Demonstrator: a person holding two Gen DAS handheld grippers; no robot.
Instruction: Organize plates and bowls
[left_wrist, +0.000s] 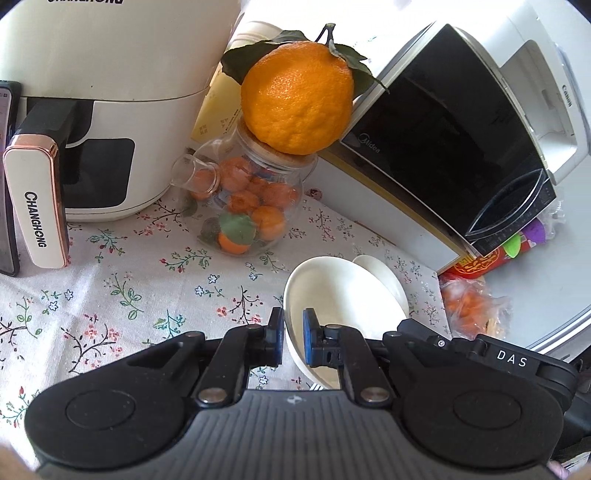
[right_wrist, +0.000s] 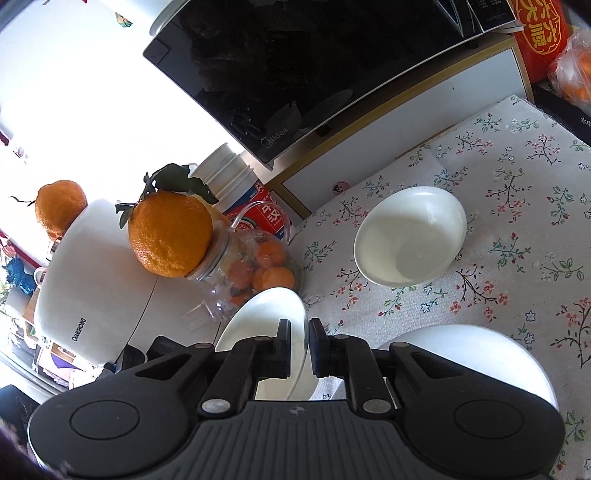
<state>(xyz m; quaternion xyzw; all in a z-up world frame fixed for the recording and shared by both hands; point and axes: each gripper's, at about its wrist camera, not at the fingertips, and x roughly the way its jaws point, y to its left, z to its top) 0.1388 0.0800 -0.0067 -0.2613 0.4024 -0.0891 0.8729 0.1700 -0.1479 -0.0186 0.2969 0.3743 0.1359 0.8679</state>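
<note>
Left gripper (left_wrist: 293, 338): fingers pinched on the rim of a white bowl (left_wrist: 332, 295), one blue pad (left_wrist: 309, 338) inside the rim, the other finger outside; bowl tilted, raised above the floral tablecloth (left_wrist: 110, 295); a second white dish (left_wrist: 384, 275) shows just behind its far edge, contact between the two not determinable. Right gripper (right_wrist: 299, 345): fingers closed on the rim of a white plate (right_wrist: 258, 317), held on edge and tilted, near the glass jar. Another white bowl (right_wrist: 408, 238) rests on the tablecloth (right_wrist: 517, 221) beyond the right gripper, slightly tilted, untouched. A rounded white dish (right_wrist: 476, 354) lies low at the right of that view, partly hidden behind the gripper body; type not determinable. Surroundings: glass jar (left_wrist: 243, 206) holding small oranges, cork lid, with a large leafy orange (left_wrist: 297, 96) seated on top; white Changhong air fryer (left_wrist: 92, 92) just left of the jar, second orange (right_wrist: 59, 206) on top of it in the right wrist view; black-fronted Midea microwave (left_wrist: 454, 129) on a white box to the right; white Canon printer (left_wrist: 546, 66) behind it; bagged oranges (left_wrist: 465, 302) and red packaging (left_wrist: 476, 264) at the cloth's right edge; phone (left_wrist: 7, 177) at far left.
</note>
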